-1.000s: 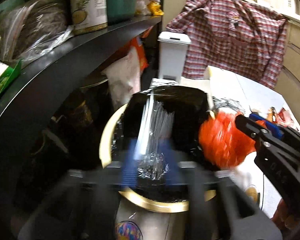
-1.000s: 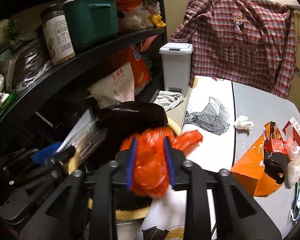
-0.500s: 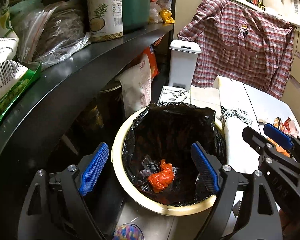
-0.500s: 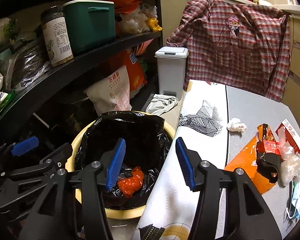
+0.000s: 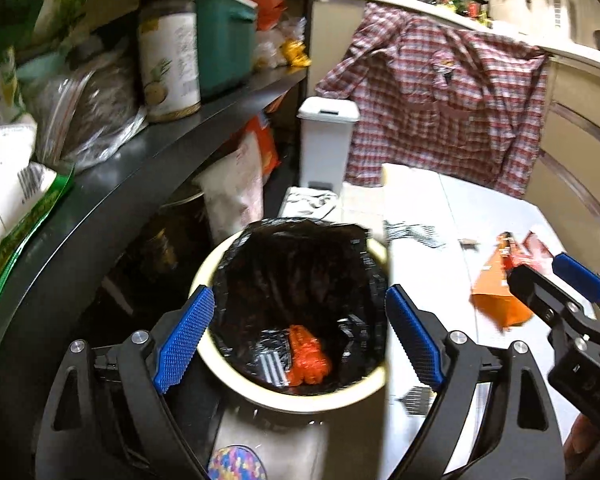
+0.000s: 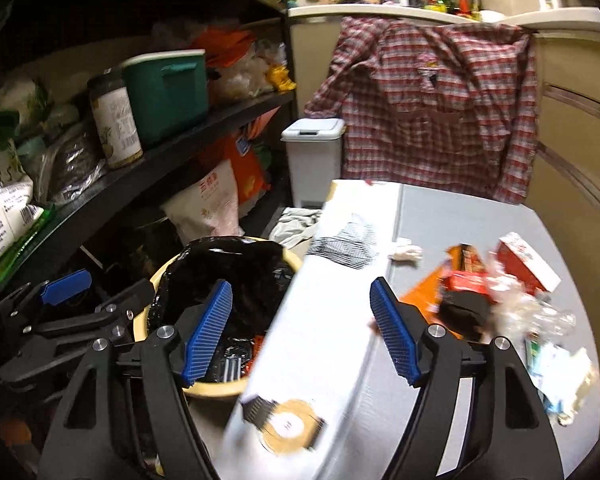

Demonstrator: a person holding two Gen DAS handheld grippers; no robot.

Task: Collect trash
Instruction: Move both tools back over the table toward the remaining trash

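Left hand-held gripper [image 5: 300,338] spread wide above yellow bin [image 5: 296,398] with black liner [image 5: 300,264]. Orange crumpled bag [image 5: 306,354] at bottom. Right hand-held gripper [image 5: 556,286] over bench [image 5: 452,216], near orange wrapper [image 5: 496,300].

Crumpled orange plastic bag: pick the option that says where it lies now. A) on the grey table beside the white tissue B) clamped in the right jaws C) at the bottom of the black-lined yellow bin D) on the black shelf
C. The crumpled orange plastic bag rests on the black liner at the bottom of the yellow bin, while the left gripper and right gripper both have open, empty jaws.
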